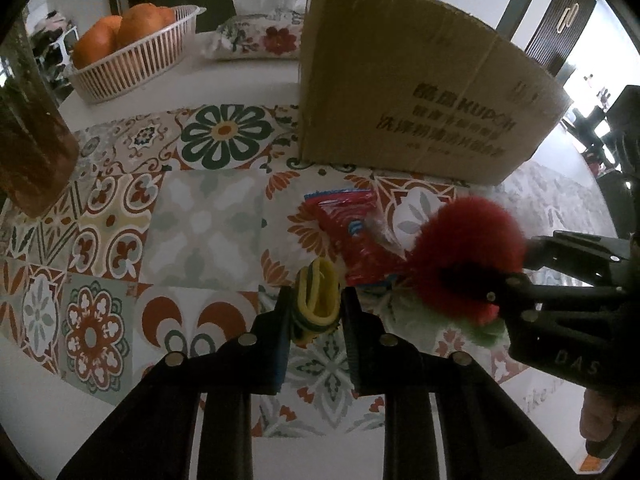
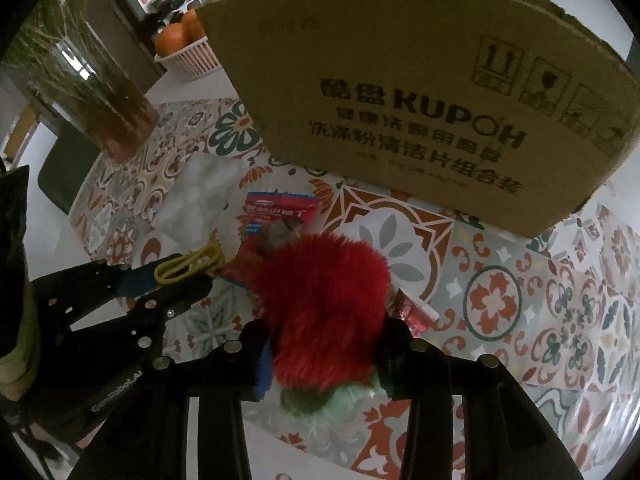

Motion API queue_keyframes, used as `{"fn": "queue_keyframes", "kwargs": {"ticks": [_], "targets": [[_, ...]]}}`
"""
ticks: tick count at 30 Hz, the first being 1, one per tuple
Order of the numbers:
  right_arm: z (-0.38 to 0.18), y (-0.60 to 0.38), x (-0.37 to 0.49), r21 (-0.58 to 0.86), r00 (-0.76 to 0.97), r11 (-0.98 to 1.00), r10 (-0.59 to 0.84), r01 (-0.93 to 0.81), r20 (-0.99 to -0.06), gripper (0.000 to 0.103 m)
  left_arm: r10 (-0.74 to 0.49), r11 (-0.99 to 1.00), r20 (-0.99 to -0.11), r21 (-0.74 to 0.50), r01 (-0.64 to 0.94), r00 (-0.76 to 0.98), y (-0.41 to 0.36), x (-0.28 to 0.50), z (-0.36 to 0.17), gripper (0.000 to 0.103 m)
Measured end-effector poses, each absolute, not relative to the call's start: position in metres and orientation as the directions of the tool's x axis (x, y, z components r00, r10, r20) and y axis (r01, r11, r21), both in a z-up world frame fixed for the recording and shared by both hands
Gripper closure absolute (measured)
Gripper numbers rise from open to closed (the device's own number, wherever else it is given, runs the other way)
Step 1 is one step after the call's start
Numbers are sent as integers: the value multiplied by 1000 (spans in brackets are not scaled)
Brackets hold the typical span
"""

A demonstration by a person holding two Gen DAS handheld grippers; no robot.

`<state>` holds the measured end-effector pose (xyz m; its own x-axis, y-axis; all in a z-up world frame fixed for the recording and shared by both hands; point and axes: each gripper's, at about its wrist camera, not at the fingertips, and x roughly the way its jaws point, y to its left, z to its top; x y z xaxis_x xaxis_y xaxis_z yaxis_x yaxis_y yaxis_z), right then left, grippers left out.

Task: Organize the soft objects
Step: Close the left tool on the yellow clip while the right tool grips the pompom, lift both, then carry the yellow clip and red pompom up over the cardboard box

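Note:
My left gripper [image 1: 316,304] is shut on a folded yellow and green band [image 1: 318,294], held just above the patterned tablecloth; it also shows in the right wrist view [image 2: 188,266]. My right gripper [image 2: 326,332] is shut on a red fluffy plush toy [image 2: 324,304] with a pale green end; the toy also shows in the left wrist view [image 1: 468,256]. A red plastic packet [image 1: 356,236] lies flat on the cloth between the two grippers. A large cardboard box [image 2: 420,92] stands behind them.
A white basket of oranges [image 1: 132,56] and a floral tissue pack [image 1: 260,36] sit at the back left. A glass vase [image 1: 28,140] stands at the left. A small red sachet [image 2: 416,314] lies by my right finger.

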<state>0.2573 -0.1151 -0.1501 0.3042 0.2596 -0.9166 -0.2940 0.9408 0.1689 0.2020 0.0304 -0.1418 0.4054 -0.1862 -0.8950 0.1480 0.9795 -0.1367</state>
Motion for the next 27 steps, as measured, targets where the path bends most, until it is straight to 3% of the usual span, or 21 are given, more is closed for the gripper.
{"fn": "queue_keyframes", "kwargs": {"ticks": [27], "targets": [[-60, -135, 224, 191, 521, 946, 306, -263, -797, 62, -212, 976, -760, -135, 169, 614, 12, 198, -47, 79]]}}
